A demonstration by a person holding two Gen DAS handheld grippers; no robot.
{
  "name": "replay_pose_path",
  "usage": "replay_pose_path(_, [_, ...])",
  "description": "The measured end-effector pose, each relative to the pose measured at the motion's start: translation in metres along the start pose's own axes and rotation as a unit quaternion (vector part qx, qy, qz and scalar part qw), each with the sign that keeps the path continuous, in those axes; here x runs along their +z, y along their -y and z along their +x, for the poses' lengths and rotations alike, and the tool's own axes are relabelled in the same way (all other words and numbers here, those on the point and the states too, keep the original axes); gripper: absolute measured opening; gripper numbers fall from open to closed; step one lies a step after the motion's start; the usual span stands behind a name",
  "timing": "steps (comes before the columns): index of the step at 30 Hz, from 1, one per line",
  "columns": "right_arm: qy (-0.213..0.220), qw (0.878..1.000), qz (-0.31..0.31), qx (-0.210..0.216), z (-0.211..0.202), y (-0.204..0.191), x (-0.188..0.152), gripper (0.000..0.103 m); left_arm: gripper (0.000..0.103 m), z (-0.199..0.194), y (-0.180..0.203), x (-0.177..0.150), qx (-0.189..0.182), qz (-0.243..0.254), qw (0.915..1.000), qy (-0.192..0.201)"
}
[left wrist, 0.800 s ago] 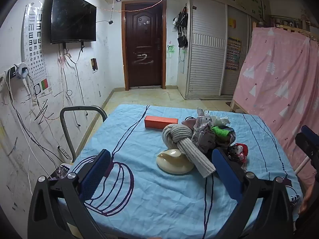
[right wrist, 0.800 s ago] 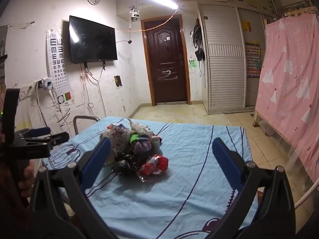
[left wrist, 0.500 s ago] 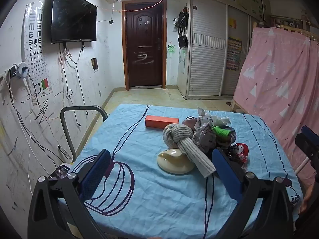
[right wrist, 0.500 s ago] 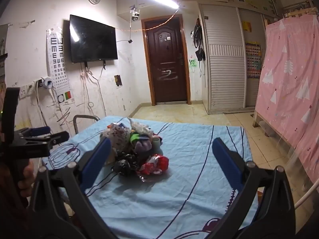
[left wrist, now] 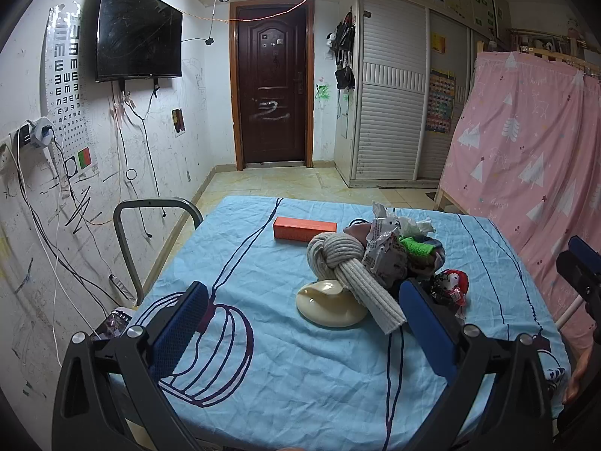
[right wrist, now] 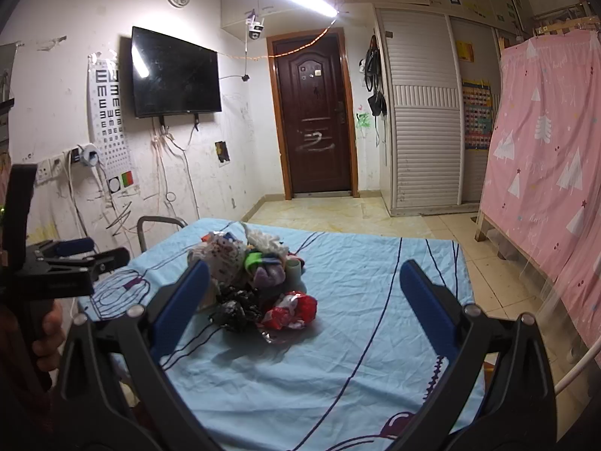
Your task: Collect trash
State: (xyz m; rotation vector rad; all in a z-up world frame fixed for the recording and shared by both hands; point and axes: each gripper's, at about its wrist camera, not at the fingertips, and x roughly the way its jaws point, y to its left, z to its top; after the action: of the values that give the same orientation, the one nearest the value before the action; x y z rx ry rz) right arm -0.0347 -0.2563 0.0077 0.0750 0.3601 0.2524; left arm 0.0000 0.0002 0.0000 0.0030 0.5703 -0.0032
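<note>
A heap of trash [left wrist: 398, 251] lies on the blue tablecloth [left wrist: 281, 368]: crumpled wrappers, white tissue, a green scrap, a red wrapper [left wrist: 450, 285] and black plastic. The heap also shows in the right wrist view [right wrist: 255, 274], with the red wrapper [right wrist: 293, 310] and black plastic [right wrist: 234, 308] nearest. My left gripper [left wrist: 304, 323] is open and empty, held back from the heap. My right gripper [right wrist: 300, 312] is open and empty, above the table short of the heap.
A knotted grey knit piece [left wrist: 349, 267], a cream shell-shaped dish [left wrist: 330, 304] and an orange box [left wrist: 304, 227] lie beside the heap. A metal chair frame [left wrist: 150, 225] stands at the table's left. A pink curtain [left wrist: 526, 150] hangs on the right.
Both grippers have crept slightly toward the heap. Nothing on the table has moved.
</note>
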Motion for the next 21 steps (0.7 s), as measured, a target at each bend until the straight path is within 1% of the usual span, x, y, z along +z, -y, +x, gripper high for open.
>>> replay_pose_path(21, [-0.001, 1.0, -0.003, -0.001, 0.0009, -0.0016, -0.001, 0.097, 0.093, -0.0004, 0.0, 0.0, 0.0, 0.0, 1.0, -0.001])
